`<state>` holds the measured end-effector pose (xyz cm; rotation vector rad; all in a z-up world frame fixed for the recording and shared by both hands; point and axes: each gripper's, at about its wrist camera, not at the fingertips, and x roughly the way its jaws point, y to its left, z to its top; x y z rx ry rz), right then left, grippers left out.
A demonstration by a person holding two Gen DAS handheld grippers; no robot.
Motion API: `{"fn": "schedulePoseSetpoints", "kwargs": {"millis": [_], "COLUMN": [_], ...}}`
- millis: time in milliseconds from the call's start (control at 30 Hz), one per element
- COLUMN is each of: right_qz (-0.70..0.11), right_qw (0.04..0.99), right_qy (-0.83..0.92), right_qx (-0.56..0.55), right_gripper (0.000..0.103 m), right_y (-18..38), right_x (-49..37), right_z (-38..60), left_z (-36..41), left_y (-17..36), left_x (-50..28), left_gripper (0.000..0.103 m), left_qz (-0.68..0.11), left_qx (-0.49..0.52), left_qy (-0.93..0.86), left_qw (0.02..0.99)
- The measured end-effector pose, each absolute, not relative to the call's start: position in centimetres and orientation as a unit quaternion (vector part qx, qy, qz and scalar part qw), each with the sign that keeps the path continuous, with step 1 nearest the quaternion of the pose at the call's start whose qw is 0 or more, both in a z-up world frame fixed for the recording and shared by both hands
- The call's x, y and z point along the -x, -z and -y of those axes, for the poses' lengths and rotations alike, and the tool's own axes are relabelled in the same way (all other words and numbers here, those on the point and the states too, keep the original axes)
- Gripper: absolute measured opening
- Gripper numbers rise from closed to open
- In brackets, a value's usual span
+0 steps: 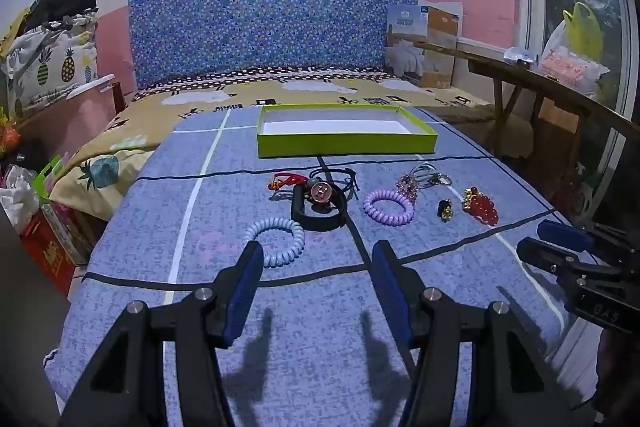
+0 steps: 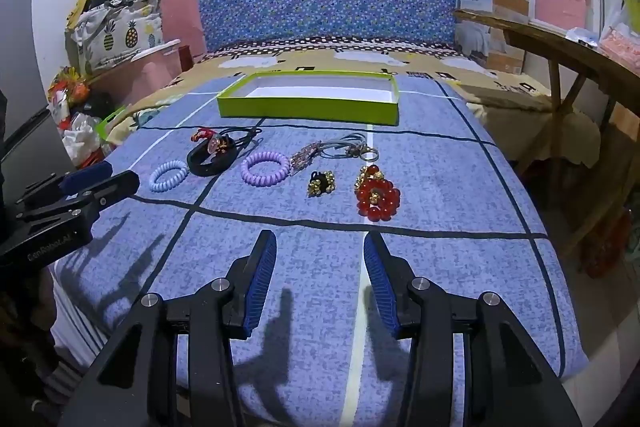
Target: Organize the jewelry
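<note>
We take the green tray (image 1: pixel 346 143) as our landmark; it lies open and shallow on the blue bedspread (image 1: pixel 280 347), white inside, with nothing in it; all the jewelry sits in a loose row on the near side of it. Nearest the tray's front wall we see a black watch (image 1: pixel 316 205) tangled with a red charm (image 1: pixel 282 181) and a black cord; to the tray's near left lies a pale blue coil bracelet (image 1: pixel 276 241); toward the tray's near right lie a purple coil bracelet (image 1: pixel 389 207), a keyring with grey cords (image 1: pixel 424 179), a small black and gold piece (image 1: pixel 444 209) and a red bead bracelet (image 1: pixel 482 209). Our left gripper (image 1: pixel 316 259) hangs above the bedspread, well short of the tray, fingers spread wide with nothing between them; our right gripper (image 2: pixel 320 247) hangs likewise, also spread and empty, pointing toward the tray's right half.
</note>
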<state>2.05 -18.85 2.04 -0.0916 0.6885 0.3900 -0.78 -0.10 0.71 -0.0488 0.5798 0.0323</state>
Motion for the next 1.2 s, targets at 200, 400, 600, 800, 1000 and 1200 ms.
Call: {"fn": "schedulePoseSetpoints", "kwargs": {"millis": [200,400,600,800,1000,1200], "right_qz": [-0.333,-0.331,-0.331,-0.331,-0.331,-0.33], "right_qw": [0.922,0.923,0.923,0.923,0.923,0.923], "right_qy": [-0.192,-0.192,-0.191,-0.192,-0.192,-0.192], "right_qx": [0.045,0.045,0.045,0.045,0.046,0.047], "right_gripper": [0.046,0.046,0.046,0.046,0.046,0.046], "right_y": [-2.02,-2.09,-2.02,-2.0,-2.01,-2.07], "right_x": [-1.9,-1.84,-1.79,-1.75,-1.75,-1.64], "right_z": [19.0,18.99,18.91,18.83,18.85,18.69], "left_z": [0.1,0.16,0.17,0.12,0.22,0.17], "left_y": [-0.78,-0.79,-0.79,-0.74,-0.76,-0.78], "left_x": [0.93,0.97,1.03,1.08,1.09,1.14], "left_gripper": [0.059,0.059,0.059,0.059,0.059,0.059], "left_qz": [-0.284,-0.284,-0.284,-0.284,-0.284,-0.283], "left_qx": [0.028,0.033,0.034,0.035,0.035,0.035], "left_qy": [-0.014,-0.011,-0.01,-0.01,-0.01,-0.01], "left_qw": [0.958,0.958,0.958,0.958,0.958,0.958]}}
